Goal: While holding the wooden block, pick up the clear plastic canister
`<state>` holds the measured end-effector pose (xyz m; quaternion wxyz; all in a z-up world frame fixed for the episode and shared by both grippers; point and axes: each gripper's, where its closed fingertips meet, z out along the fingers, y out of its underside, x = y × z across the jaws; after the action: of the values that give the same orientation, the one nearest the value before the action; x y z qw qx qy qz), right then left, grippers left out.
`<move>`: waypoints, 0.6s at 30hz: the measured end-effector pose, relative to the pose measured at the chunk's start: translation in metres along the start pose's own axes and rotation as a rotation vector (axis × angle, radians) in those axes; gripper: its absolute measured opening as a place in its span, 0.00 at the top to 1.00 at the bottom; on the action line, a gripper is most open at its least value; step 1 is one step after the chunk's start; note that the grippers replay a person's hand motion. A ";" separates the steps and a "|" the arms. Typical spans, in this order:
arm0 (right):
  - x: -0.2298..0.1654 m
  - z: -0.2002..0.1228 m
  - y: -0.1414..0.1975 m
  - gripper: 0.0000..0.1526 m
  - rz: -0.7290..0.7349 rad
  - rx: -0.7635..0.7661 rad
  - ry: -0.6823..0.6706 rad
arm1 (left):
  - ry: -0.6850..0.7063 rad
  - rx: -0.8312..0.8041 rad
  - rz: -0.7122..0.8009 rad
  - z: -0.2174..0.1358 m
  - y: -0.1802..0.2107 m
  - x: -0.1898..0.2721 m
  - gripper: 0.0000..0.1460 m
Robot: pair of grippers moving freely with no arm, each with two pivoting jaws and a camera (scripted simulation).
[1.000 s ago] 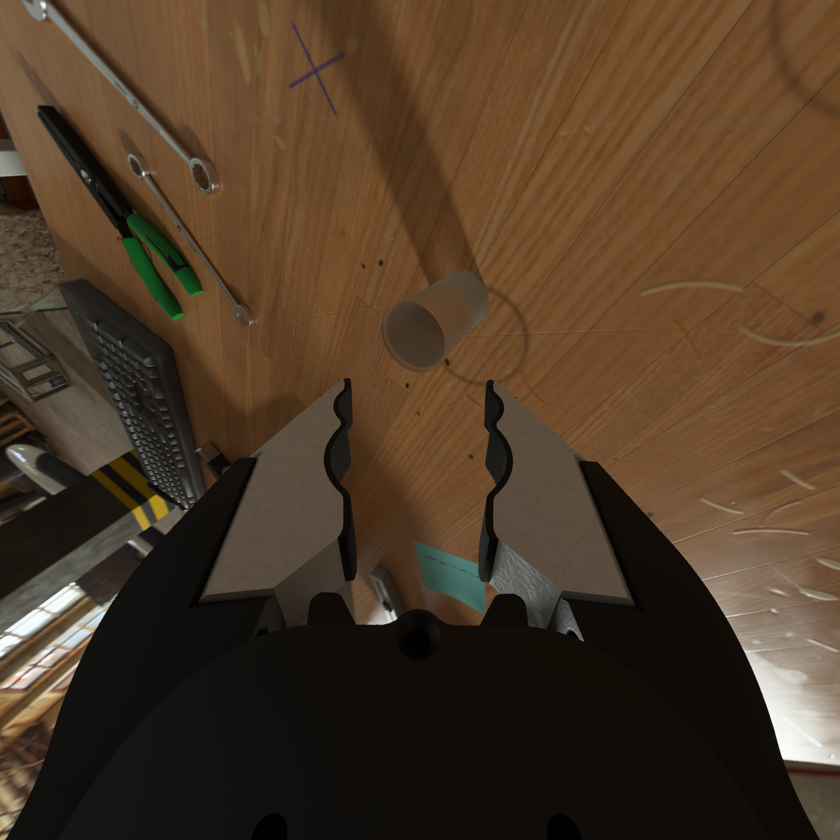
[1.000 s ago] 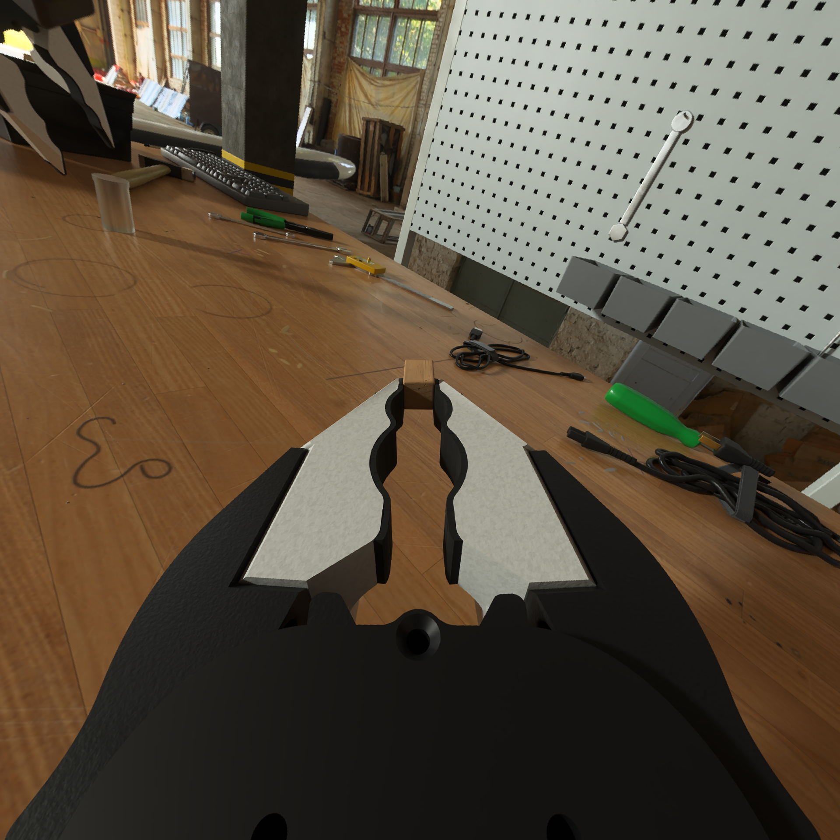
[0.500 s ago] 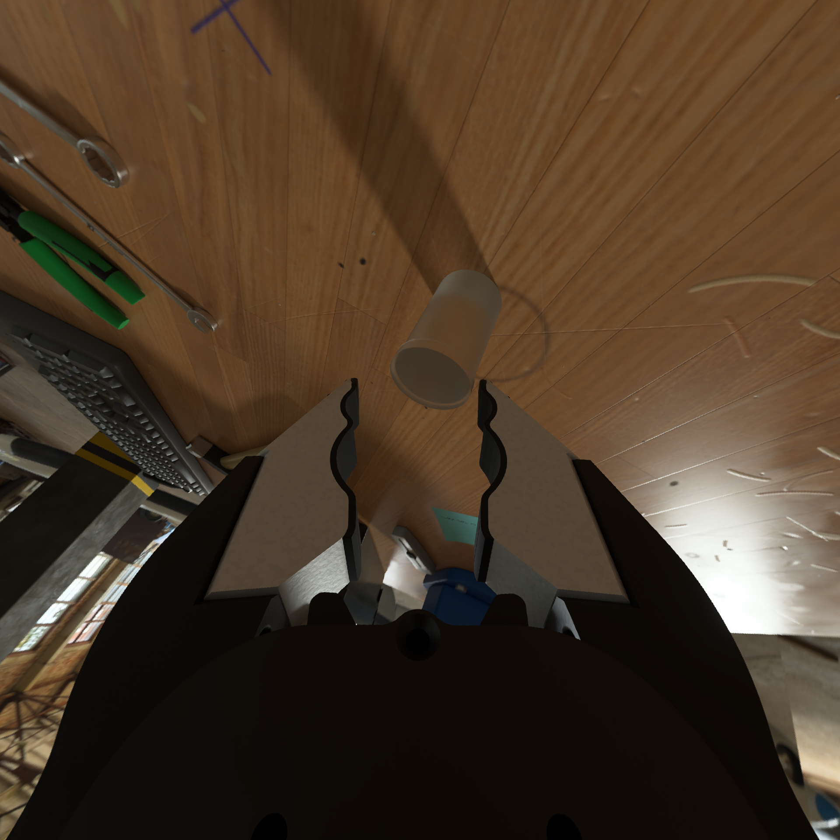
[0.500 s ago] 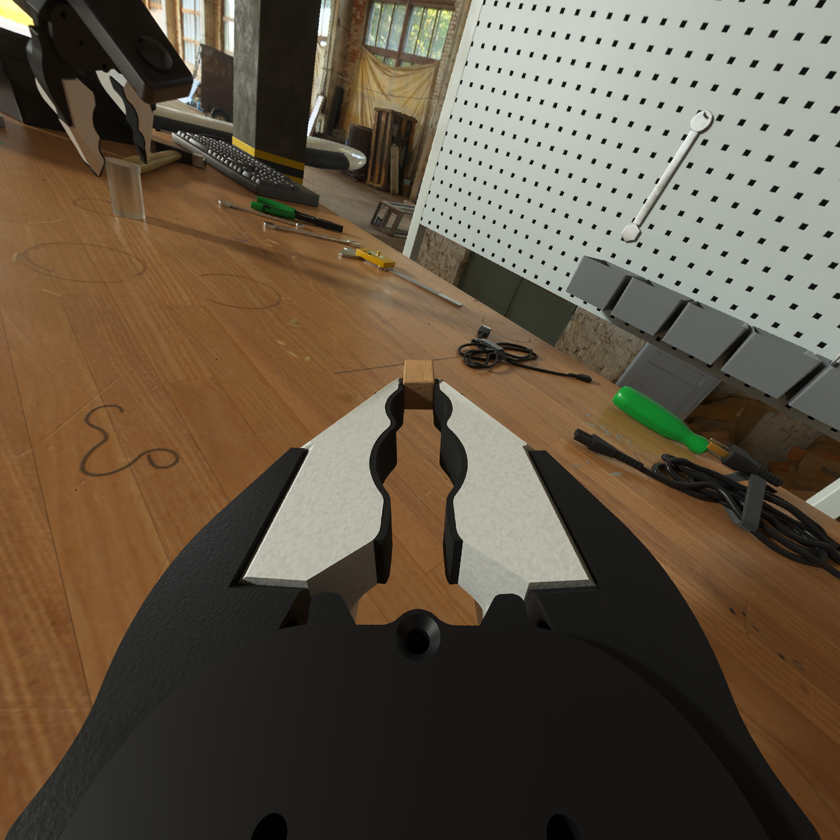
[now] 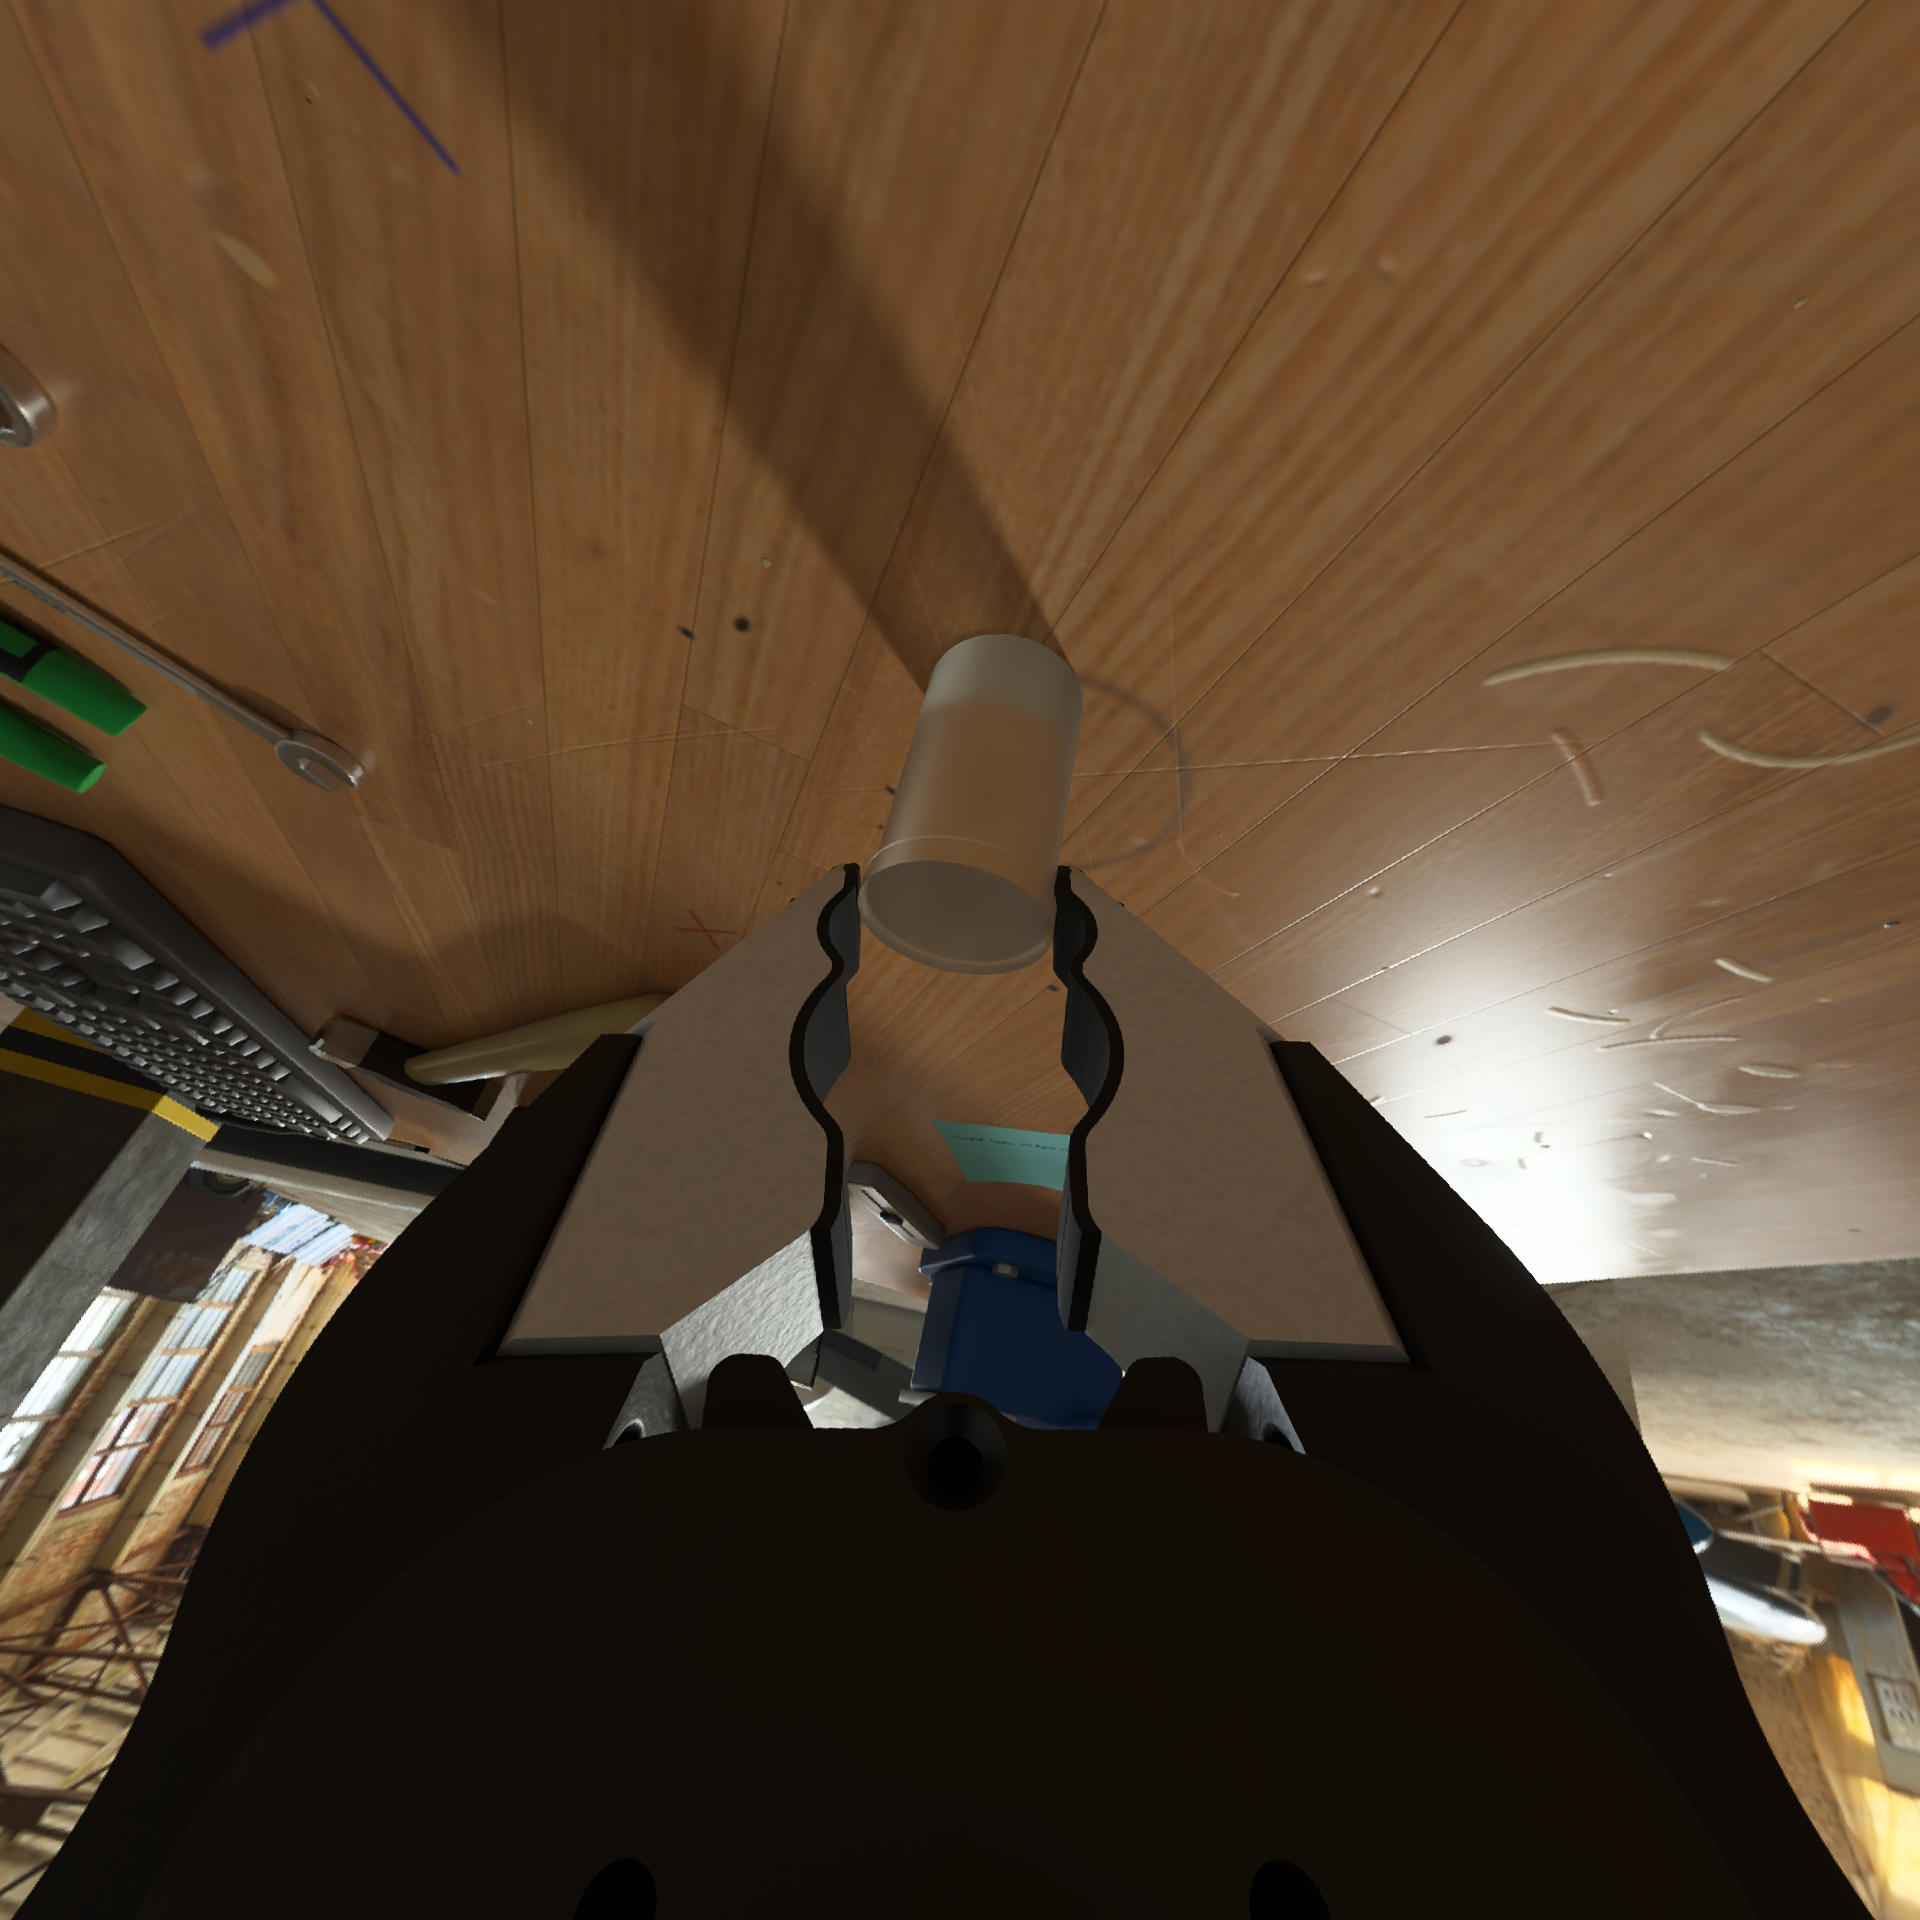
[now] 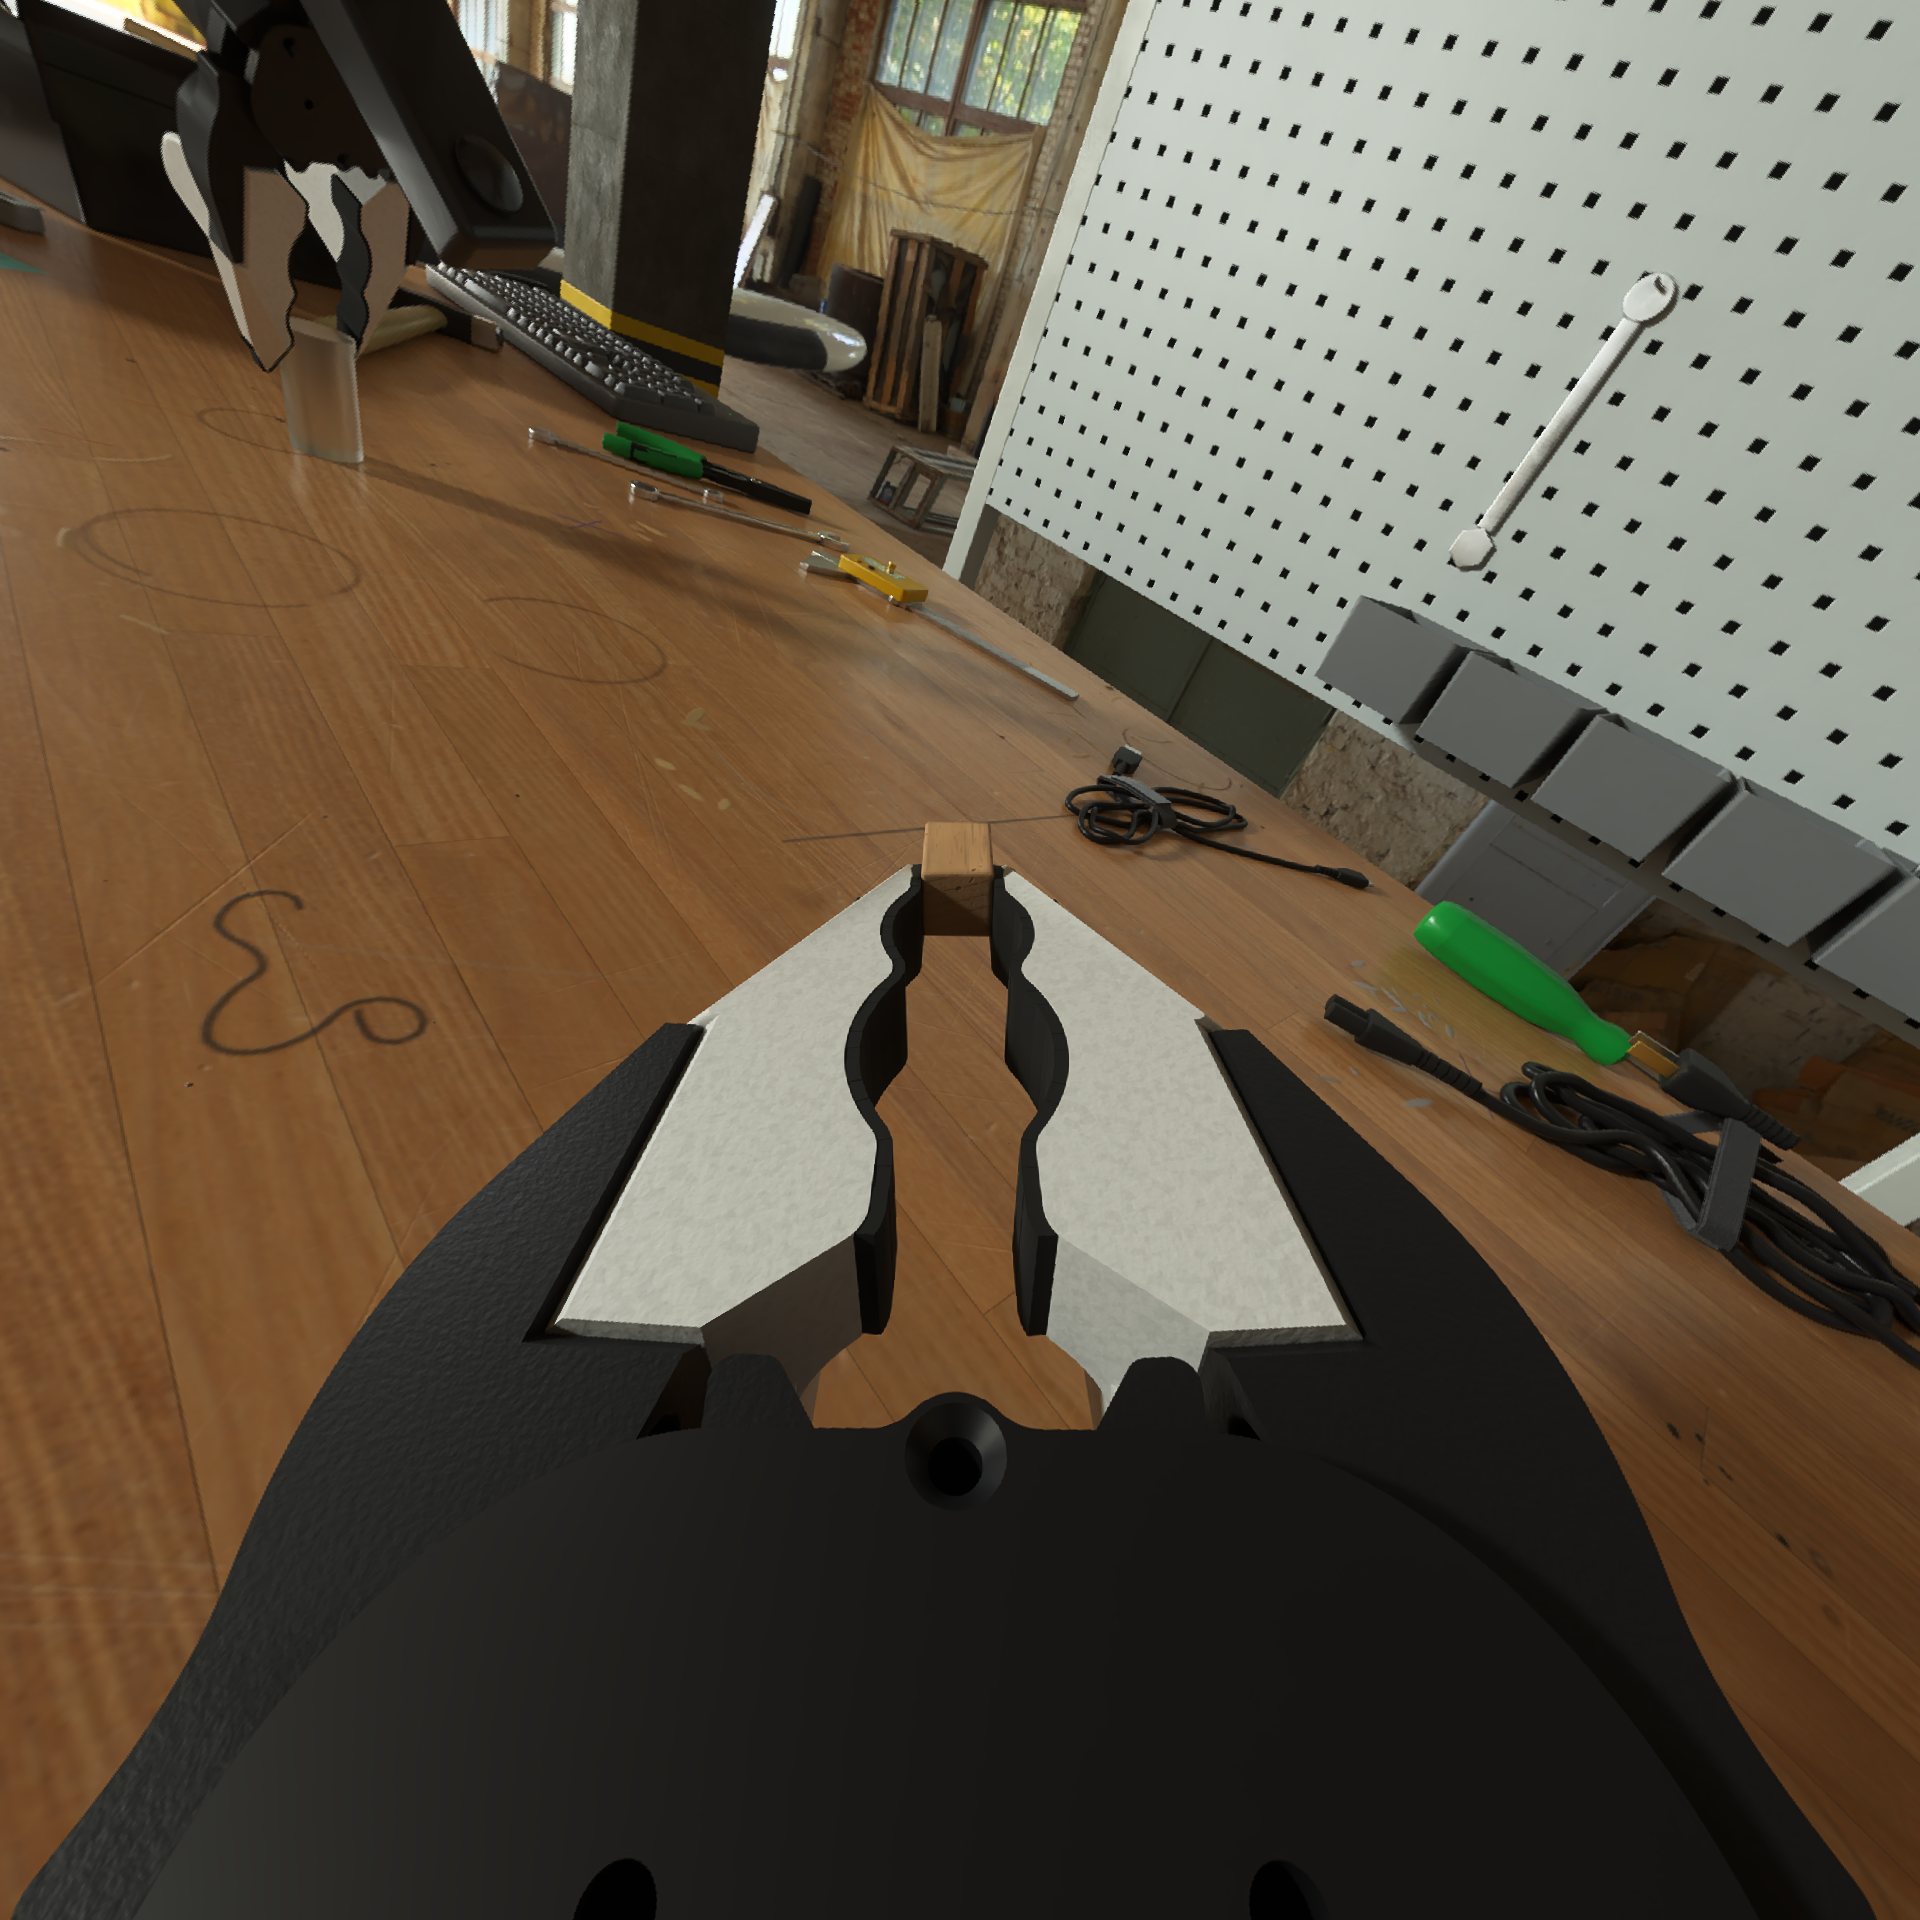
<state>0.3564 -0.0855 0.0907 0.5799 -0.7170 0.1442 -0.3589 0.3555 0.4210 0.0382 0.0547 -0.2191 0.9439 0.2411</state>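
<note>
The clear plastic canister (image 5: 987, 790) stands upright on the wooden bench (image 5: 1351, 416). My left gripper (image 5: 956, 894) comes down over it, and its fingertips (image 5: 844, 904) press the canister's sides near the top rim. The right wrist view shows the same at far left: the left gripper (image 6: 312, 338) straddles the top of the canister (image 6: 324, 400). My right gripper (image 6: 958, 909) is shut on the small wooden block (image 6: 957, 873) at its fingertips and holds it just above the bench.
A keyboard (image 6: 603, 348), green-handled pliers (image 6: 665, 452), wrenches (image 5: 208, 696) and a yellow tool (image 6: 883, 575) lie towards the pegboard (image 6: 1455, 312) from the canister. Black cables (image 6: 1153, 816) and a green screwdriver (image 6: 1517, 982) lie right of the block. A teal note (image 5: 1003, 1148) lies below the left jaws.
The left gripper has come down to the canister and its jaws have narrowed onto it. The right gripper keeps the block and has turned slightly.
</note>
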 end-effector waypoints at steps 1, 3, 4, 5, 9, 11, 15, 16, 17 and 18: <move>0.000 0.000 0.000 0.93 -0.003 -0.001 -0.001 | -0.005 0.011 -0.006 -0.001 -0.001 0.000 0.75; -0.001 0.000 0.000 0.93 -0.007 -0.002 -0.003 | -0.022 0.043 -0.020 -0.004 -0.001 0.000 0.75; -0.001 0.000 0.000 0.93 -0.009 -0.003 -0.004 | -0.033 0.064 -0.027 -0.007 -0.001 0.000 0.75; -0.001 0.001 0.000 0.93 -0.010 -0.003 -0.005 | -0.043 0.083 -0.033 -0.010 0.001 0.000 0.75; -0.003 0.001 0.000 0.93 -0.016 -0.004 -0.010 | -0.098 0.132 -0.049 -0.023 0.009 -0.002 0.75; -0.004 0.001 0.000 0.93 -0.021 -0.004 -0.013 | -0.137 0.139 -0.047 -0.031 0.015 -0.003 0.75; -0.005 0.001 0.000 0.93 -0.029 -0.004 -0.015 | -0.207 0.180 -0.059 -0.054 0.026 -0.005 0.75; -0.005 0.002 0.000 0.93 -0.030 -0.004 -0.015 | -0.229 0.193 -0.065 -0.061 0.029 -0.006 0.75; -0.005 0.002 0.000 0.93 -0.030 -0.004 -0.015 | -0.253 0.205 -0.070 -0.068 0.032 -0.008 0.75; -0.005 0.002 0.000 0.93 -0.031 -0.004 -0.015 | -0.277 0.218 -0.076 -0.075 0.035 -0.010 0.75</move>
<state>0.3542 -0.0813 0.0892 0.5738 -0.7231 0.1296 -0.3621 0.3492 0.4162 0.1216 0.2169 -0.2122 0.9388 0.1629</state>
